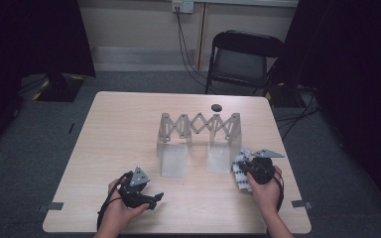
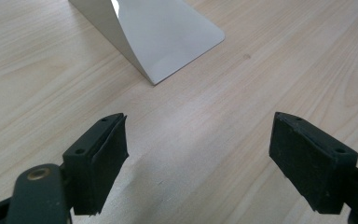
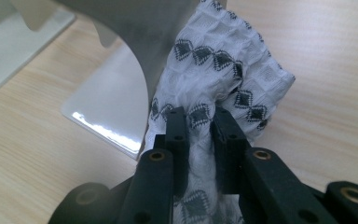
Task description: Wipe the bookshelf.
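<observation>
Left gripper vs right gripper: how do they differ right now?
The left gripper has its jaws wide apart with nothing between them; the right gripper is clamped on a white patterned cloth. Left sits over bare table; right is beside the rack. Both are black and hand-held.

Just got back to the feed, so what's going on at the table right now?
The right gripper is shut on a white cloth with black diamonds, held beside the right foot of the folding rack. The left gripper rests open over bare table near the front edge, holding nothing. The cloth is not yet on the rack.
</observation>
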`<action>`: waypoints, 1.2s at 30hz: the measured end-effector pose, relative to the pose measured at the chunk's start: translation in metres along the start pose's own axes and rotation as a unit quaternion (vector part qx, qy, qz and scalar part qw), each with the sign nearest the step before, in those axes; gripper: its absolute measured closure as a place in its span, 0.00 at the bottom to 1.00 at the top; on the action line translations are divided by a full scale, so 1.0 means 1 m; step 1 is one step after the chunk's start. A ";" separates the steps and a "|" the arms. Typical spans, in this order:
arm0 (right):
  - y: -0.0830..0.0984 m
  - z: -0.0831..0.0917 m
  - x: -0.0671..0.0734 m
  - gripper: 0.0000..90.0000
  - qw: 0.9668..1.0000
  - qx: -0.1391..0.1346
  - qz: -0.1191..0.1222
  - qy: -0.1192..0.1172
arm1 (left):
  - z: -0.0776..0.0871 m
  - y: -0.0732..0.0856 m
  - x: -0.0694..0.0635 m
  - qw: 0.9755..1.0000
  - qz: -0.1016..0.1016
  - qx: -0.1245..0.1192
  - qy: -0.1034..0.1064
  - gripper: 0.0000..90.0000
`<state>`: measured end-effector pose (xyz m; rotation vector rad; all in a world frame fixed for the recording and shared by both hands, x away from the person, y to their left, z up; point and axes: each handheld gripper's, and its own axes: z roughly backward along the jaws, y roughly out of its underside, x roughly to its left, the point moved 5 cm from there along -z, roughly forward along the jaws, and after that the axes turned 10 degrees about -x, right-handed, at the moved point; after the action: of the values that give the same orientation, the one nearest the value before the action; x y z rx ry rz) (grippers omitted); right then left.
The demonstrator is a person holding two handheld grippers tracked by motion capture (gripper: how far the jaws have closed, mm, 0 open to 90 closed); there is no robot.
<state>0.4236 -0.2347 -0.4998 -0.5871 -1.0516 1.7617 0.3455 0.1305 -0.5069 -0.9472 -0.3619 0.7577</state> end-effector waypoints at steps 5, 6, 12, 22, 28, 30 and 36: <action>-0.020 0.016 0.001 0.87 1.000 -0.021 0.009 -0.003 | -0.002 -0.001 -0.001 1.000 -0.003 0.001 0.002 0.21; -0.025 0.019 0.001 0.87 1.000 -0.026 0.011 -0.005 | -0.002 -0.001 -0.002 1.000 -0.002 0.002 0.003 0.21; -0.052 0.035 0.004 0.87 0.999 -0.041 0.029 -0.003 | -0.003 0.000 -0.001 1.000 -0.005 0.005 0.001 0.21; -0.081 0.050 0.007 0.87 0.997 -0.065 0.033 0.001 | -0.002 0.000 -0.001 1.000 -0.003 0.005 0.000 0.21; -0.092 0.059 0.010 0.87 0.996 -0.078 0.035 -0.001 | -0.003 0.000 -0.001 1.000 -0.007 0.006 -0.003 0.21; -0.094 0.061 0.011 0.87 0.996 -0.080 0.036 -0.001 | -0.003 0.000 -0.001 1.000 -0.007 0.006 -0.002 0.21; -0.102 0.069 0.015 0.87 0.995 -0.092 0.039 -0.004 | -0.002 0.000 -0.001 1.000 -0.007 0.007 -0.003 0.21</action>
<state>0.4153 -0.2317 -0.3759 -0.7457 -1.2199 1.7461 0.3463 0.1287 -0.5082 -0.9292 -0.3685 0.7490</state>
